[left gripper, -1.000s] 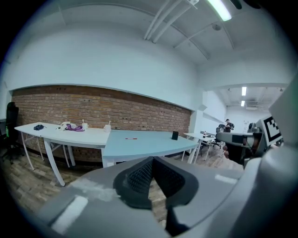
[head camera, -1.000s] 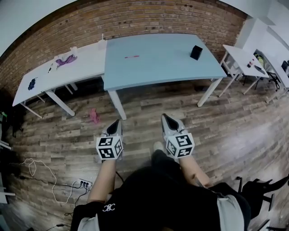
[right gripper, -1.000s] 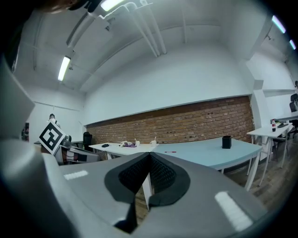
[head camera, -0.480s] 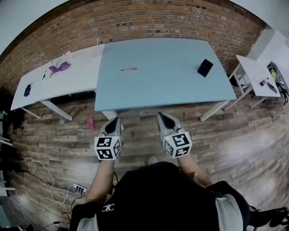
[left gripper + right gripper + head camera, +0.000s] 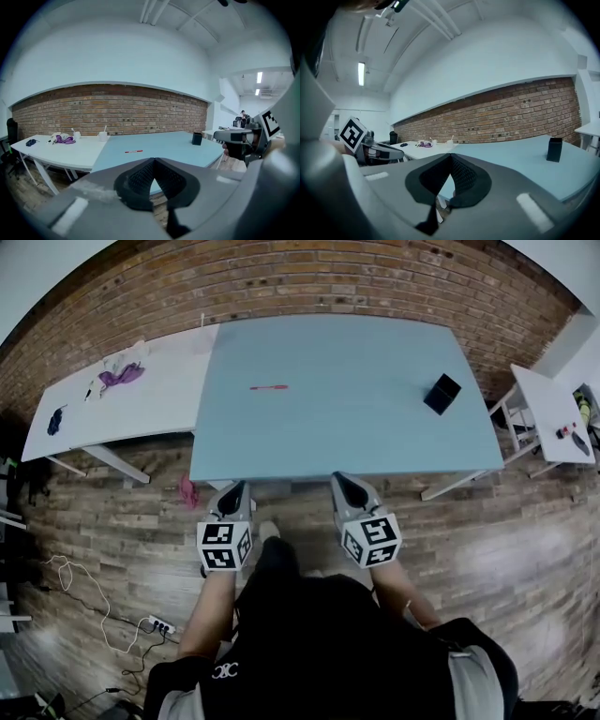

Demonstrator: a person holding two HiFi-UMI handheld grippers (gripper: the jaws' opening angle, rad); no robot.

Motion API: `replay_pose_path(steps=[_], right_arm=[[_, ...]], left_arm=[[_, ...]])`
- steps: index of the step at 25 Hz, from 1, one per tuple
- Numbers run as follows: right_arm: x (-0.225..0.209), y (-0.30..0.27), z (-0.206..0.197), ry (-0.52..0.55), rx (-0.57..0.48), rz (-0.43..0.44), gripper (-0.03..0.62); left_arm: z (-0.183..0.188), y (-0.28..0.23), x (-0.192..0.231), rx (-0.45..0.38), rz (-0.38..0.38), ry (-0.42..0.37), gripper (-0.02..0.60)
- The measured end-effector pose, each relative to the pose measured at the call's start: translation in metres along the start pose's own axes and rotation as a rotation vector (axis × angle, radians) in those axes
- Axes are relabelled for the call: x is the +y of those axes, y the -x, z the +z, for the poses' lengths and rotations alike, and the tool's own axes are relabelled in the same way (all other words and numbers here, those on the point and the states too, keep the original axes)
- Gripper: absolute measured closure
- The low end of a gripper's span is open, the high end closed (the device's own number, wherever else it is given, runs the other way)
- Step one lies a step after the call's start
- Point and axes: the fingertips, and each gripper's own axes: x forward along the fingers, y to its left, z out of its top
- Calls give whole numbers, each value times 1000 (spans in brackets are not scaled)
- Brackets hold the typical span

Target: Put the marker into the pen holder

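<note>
Approach step by the look of it, nothing picked up yet. L gripper (image 5: 233, 487) & R gripper (image 5: 346, 481) at near edge of blue table (image 5: 347, 442), both jaw pairs pinched together, empty. Red marker (image 5: 268, 387) flat on tabletop, left of centre, well apart from black pen holder (image 5: 442, 394) at right. Next, prob: reach in, open jaws, line up across barrel. Marker tiny, cap end unclear; not found in right gripper view. Holder inside not visible.

The marker (image 5: 268, 387) is a red sliver, too small to tell cap from tip, and the inside of the pen holder (image 5: 442, 394) does not show. The bits (image 5: 122, 377) on the white bench (image 5: 159, 404) are too small to name; the side bench (image 5: 548, 413) is cut off at the right edge.
</note>
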Motion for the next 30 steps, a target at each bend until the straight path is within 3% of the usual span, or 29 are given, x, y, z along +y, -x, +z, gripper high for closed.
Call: replay_pose_path(steps=[6,11,21,24,30], right_arm=[[-28,-28,0,21,30,-44,588],[-56,-60,21,16,18,-102,588],[-66,-143,27,51,74,-189,588],[-67,-166,28,68,91,-206,588],[-68,-182,21,84,115,-249,588]], left_arm=[[-2,-54,25,34,-37,24,578],[4,-114,49,116,-104,-58,577],[26,-200,108,151,-261,-141,574],[23,-226,119,179,-334,-220,535],[5,-280,127,280,-457,-460,512]])
